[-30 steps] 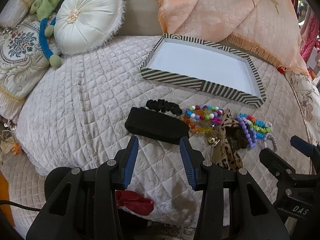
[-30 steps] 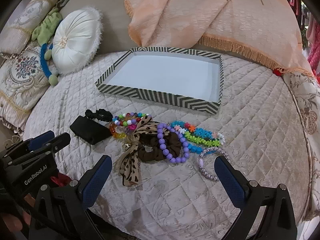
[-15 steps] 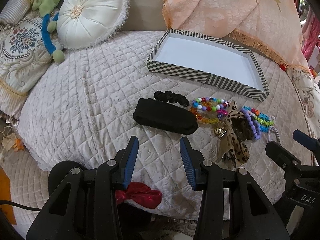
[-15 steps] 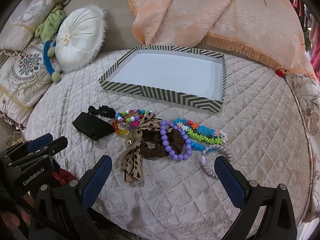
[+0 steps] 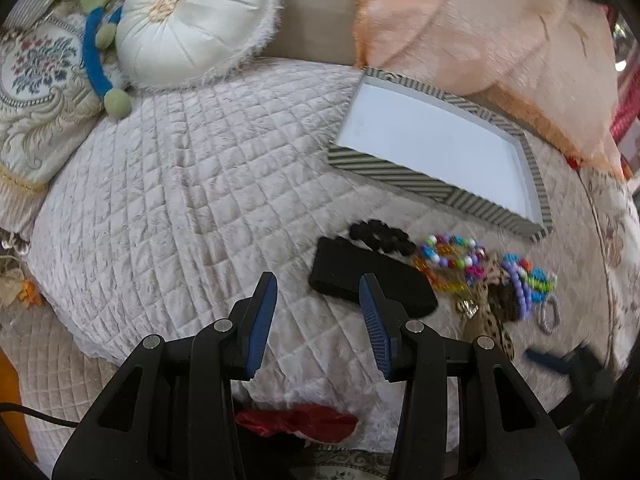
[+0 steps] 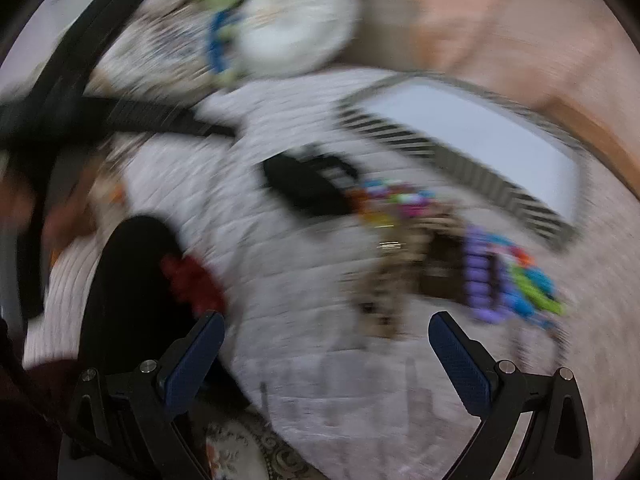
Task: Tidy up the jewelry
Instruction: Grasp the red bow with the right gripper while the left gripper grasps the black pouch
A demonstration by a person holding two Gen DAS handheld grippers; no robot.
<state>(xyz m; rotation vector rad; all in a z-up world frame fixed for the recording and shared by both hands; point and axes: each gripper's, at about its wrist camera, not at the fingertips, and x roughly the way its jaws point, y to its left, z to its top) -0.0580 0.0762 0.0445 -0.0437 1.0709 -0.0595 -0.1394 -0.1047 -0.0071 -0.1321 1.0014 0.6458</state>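
Note:
A striped tray (image 5: 384, 172) with a white floor lies on the quilted bed; it also shows blurred in the right wrist view (image 6: 452, 152). In front of it lie a black pouch (image 5: 368, 284), a black scrunchie (image 5: 380, 236), colourful bead bracelets (image 5: 452, 256), a leopard bow (image 5: 488, 320) and a purple bead bracelet (image 5: 520, 292). My left gripper (image 5: 316, 300) is open and empty, just left of the pouch. My right gripper (image 6: 324, 344) is open wide and empty, near the bow (image 6: 384, 280). The right wrist view is heavily blurred.
A round white cushion (image 5: 192, 20), an embroidered pillow (image 5: 36, 84) and a green and blue plush toy (image 5: 100, 52) sit at the back left. A peach fringed throw (image 5: 480, 40) lies behind the tray. A red cloth (image 5: 296, 420) lies below the bed edge.
Both grippers have swung left and pulled back a little; the jewelry now sits further right in both views. The right gripper is moving fast, blurring its view. Nothing was picked up.

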